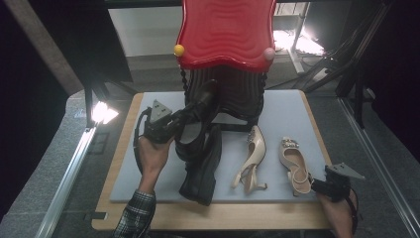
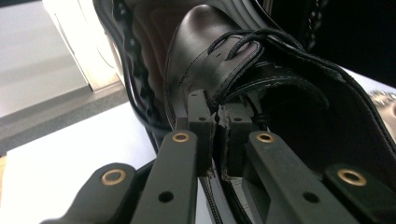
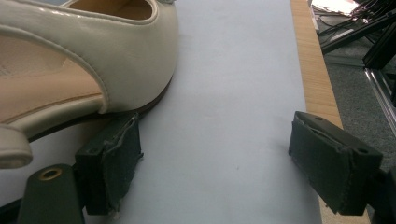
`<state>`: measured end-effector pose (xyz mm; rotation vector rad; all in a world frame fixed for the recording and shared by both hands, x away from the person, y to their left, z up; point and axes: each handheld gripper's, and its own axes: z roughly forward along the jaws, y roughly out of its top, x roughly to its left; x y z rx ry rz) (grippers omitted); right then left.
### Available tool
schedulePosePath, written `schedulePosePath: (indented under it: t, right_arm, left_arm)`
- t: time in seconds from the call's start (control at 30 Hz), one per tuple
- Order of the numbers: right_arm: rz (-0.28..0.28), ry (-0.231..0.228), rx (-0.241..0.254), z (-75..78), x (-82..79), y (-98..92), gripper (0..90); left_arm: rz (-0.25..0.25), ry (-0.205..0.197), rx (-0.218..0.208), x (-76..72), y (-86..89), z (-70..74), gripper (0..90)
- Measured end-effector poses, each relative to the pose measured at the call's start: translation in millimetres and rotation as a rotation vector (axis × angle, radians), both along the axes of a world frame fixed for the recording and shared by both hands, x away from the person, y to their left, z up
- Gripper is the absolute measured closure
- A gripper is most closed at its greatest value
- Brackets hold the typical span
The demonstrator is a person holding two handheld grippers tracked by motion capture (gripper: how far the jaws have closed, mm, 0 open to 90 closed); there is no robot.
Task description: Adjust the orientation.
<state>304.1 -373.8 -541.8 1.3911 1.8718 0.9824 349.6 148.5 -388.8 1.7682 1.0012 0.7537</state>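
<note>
The black lace-up shoe [image 1: 194,126] hung tilted above the grey mat [image 1: 287,119], over its mate [image 1: 203,168], its collar pinched between the left gripper [image 1: 174,121] pads; the right gripper [image 1: 317,184] rested spread beside a cream sandal [image 1: 295,163]

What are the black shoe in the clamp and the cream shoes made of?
The black shoe looks like smooth polished leather: it carries soft highlights, stitched seams and laces, though it could be imitation. The cream heeled shoes appear to be glossy patent or coated leather, given their even sheen, with a sparkly buckle at the toe.
</note>
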Motion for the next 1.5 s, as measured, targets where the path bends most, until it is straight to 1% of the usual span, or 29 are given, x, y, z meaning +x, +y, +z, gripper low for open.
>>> schedulePosePath:
  t: [0.03, 0.07, 0.1, 0.13, 0.17, 0.23, 0.27, 0.33, 0.47, 0.57, 0.6, 0.63, 0.73, 0.8, 0.97, 1.0, 1.03, 1.13, 1.17, 1.2, 1.23, 1.37, 1.5]
  right_arm:
    - [0.000, 0.000, 0.001, 0.0, 0.0, 0.0, 17.0]
    - [0.000, 0.000, 0.001, 0.0, -0.1, 0.0, 17.0]
    - [0.001, 0.000, 0.000, 0.0, 0.0, -0.1, 17.0]
    - [0.001, 0.000, 0.000, 0.0, 0.0, -0.1, 17.0]
    - [0.002, 0.000, 0.000, 0.0, 0.0, -0.1, 16.9]
    - [0.002, 0.000, 0.000, 0.0, 0.0, -0.2, 16.9]
    - [0.003, 0.000, 0.001, 0.0, 0.0, -0.2, 16.8]
    - [0.003, 0.000, 0.001, 0.0, 0.0, -0.2, 16.8]
    - [0.003, 0.000, 0.000, 0.0, 0.1, -0.2, 16.8]
    - [0.004, 0.000, 0.000, 0.0, 0.1, -0.2, 16.8]
    - [0.004, 0.000, 0.000, 0.0, 0.0, -0.2, 16.8]
    - [0.004, 0.000, 0.000, 0.0, 0.0, -0.2, 16.7]
    - [0.004, 0.000, 0.000, 0.0, 0.0, -0.2, 16.8]
    - [0.004, 0.000, 0.000, 0.0, 0.1, -0.2, 16.7]
    - [0.003, 0.002, 0.001, 0.1, -0.1, 0.0, 16.8]
    - [0.004, 0.002, 0.001, 0.0, -0.1, 0.0, 16.7]
    - [0.004, 0.002, 0.001, 0.0, -0.1, 0.0, 16.7]
    - [0.004, 0.002, 0.002, 0.1, -0.1, -0.1, 16.7]
    - [0.004, 0.002, 0.002, 0.1, -0.1, -0.1, 16.7]
    - [0.005, 0.002, 0.002, 0.0, 0.0, -0.1, 16.6]
    - [0.005, 0.002, 0.002, 0.0, 0.0, -0.1, 16.6]
    - [0.006, 0.002, 0.002, 0.0, 0.0, -0.1, 16.4]
    - [0.006, 0.002, 0.002, 0.0, 0.0, -0.2, 16.3]
  left_arm:
    - [0.008, -0.003, -0.005, 3.5, -3.0, -0.2, 85.2]
    - [0.008, -0.003, -0.005, 3.5, -3.0, -0.2, 85.2]
    - [0.016, -0.007, -0.012, 11.0, -8.0, -0.6, 85.3]
    - [0.016, -0.007, -0.012, 11.0, -8.0, -0.6, 85.2]
    - [0.029, -0.015, -0.025, 18.3, -12.7, -1.4, 85.3]
    - [0.034, -0.019, -0.029, 21.1, -14.2, -1.6, 85.3]
    - [0.053, -0.035, -0.031, 28.5, -19.0, -2.2, 85.3]
    - [0.059, -0.041, -0.032, 31.0, -20.7, -2.4, 85.2]
    - [0.092, -0.062, -0.039, 44.8, -27.4, -4.2, 85.2]
    - [0.109, -0.062, -0.050, 55.2, -29.8, -5.2, 85.2]
    - [0.117, -0.073, -0.052, 60.8, -31.0, -5.6, 85.2]
    - [0.117, -0.073, -0.052, 60.8, -31.0, -5.6, 85.3]
    - [0.161, -0.089, -0.051, 69.3, -33.4, -5.1, 85.3]
    - [0.187, -0.090, -0.052, 74.9, -33.8, -3.6, 85.2]
    - [0.208, -0.102, -0.066, 88.6, -36.9, -3.4, 85.2]
    - [0.219, -0.125, -0.061, 92.2, -40.3, -4.1, 85.2]
    - [0.219, -0.125, -0.061, 92.2, -40.3, -4.1, 85.2]
    - [0.230, -0.138, -0.074, 99.7, -44.7, -3.1, 85.2]
    - [0.230, -0.138, -0.074, 99.7, -44.7, -3.1, 85.2]
    - [0.242, -0.147, -0.067, 103.8, -49.2, -1.6, 85.2]
    - [0.242, -0.147, -0.067, 103.8, -49.2, -1.6, 85.2]
    - [0.270, -0.156, -0.053, 112.1, -56.1, -1.4, 85.2]
    - [0.297, -0.156, -0.024, 121.4, -61.9, -3.7, 85.0]
